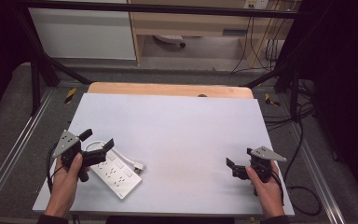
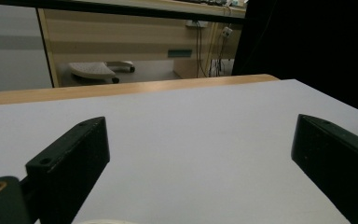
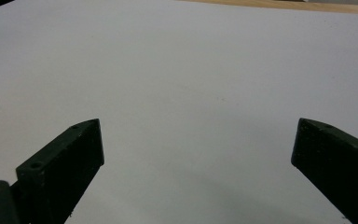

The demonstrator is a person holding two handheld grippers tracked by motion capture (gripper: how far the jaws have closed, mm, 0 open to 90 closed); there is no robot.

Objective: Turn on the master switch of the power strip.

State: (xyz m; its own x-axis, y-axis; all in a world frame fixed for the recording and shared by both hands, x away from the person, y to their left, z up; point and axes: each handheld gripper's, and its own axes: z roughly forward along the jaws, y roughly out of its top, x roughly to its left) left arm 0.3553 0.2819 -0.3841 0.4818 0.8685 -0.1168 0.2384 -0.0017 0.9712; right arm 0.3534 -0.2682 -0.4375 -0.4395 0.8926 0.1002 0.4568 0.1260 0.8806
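Observation:
A white power strip (image 1: 115, 173) lies flat near the table's front left, its short white cable and plug (image 1: 136, 166) curling to its right. My left gripper (image 1: 98, 139) hovers just above the strip's far end, held in a hand, jaws wide apart and nothing between them. In the left gripper view the left gripper (image 2: 200, 149) is open over bare white tabletop (image 2: 191, 121). My right gripper (image 1: 240, 157) stands open at the front right, held low over the table. The right gripper view has that gripper (image 3: 198, 149) with empty jaws above the white surface (image 3: 191, 79).
The white sheet (image 1: 177, 130) covers a wooden table whose far edge (image 1: 168, 88) is exposed. Black frame bars (image 1: 42, 65) flank the table. Behind it stand a wooden cabinet (image 1: 191, 23) and loose cables on the floor (image 1: 303, 191).

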